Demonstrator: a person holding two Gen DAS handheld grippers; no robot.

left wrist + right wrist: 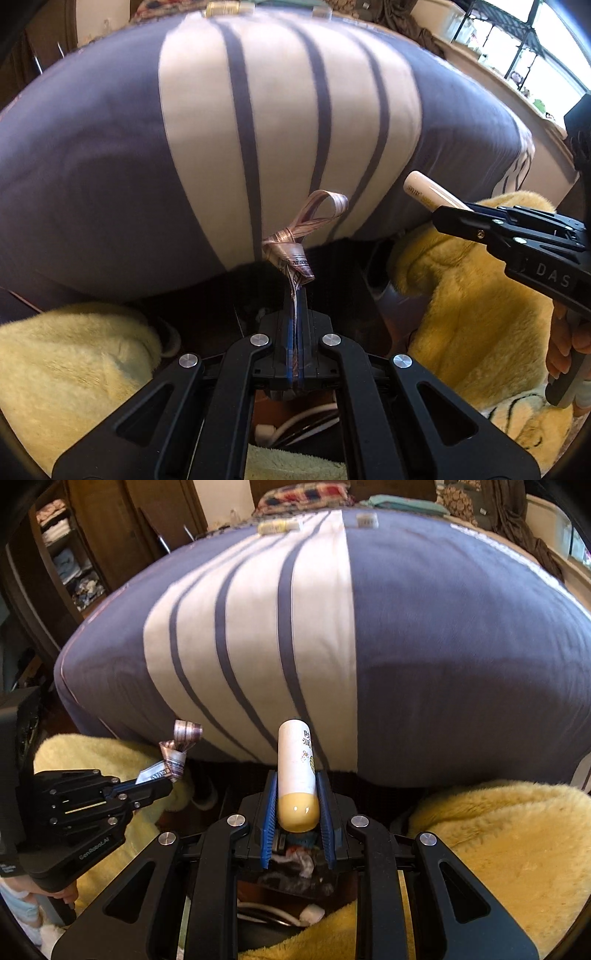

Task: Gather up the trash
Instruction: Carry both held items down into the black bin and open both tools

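My left gripper (295,291) is shut on a crumpled, twisted strip of printed wrapper (306,229), which sticks up in front of the bed's edge. From the right wrist view the same wrapper (181,753) shows at the left gripper (168,779). My right gripper (295,775) is shut on a white tube with a yellow cap (297,775), cap end toward the camera. In the left wrist view that tube (432,194) pokes out of the right gripper (441,216) at the right. Both grippers hang over a dark gap below the bed, where crumpled trash (299,864) lies.
A bed with a blue and white striped cover (258,129) fills the view ahead. Yellow fluffy blankets (472,288) lie to either side (66,362) of the gap. A white cable (273,912) lies below. Small items (279,526) rest at the bed's far edge. Shelves (62,554) stand far left.
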